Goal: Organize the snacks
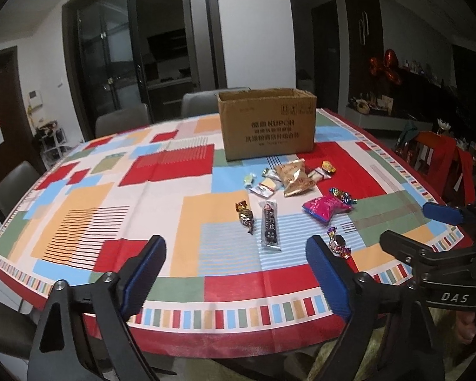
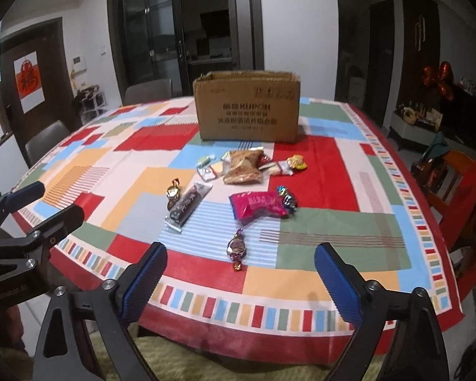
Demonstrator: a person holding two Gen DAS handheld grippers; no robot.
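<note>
Right now my left gripper (image 1: 236,273) and right gripper (image 2: 241,281) both hang with jaws spread and nothing between them, above the near edge of the patterned tablecloth (image 1: 89,203). Just beyond lies a purple foil candy (image 2: 237,248), then a dark snack bar (image 1: 270,226) beside a gold candy (image 1: 245,217), and a pink packet (image 2: 257,205) touching a blue foil candy (image 2: 287,199). Farther back a tan chip bag (image 2: 241,167) sits among small wrapped sweets, with the open cardboard box (image 2: 248,108) upright behind them.
</note>
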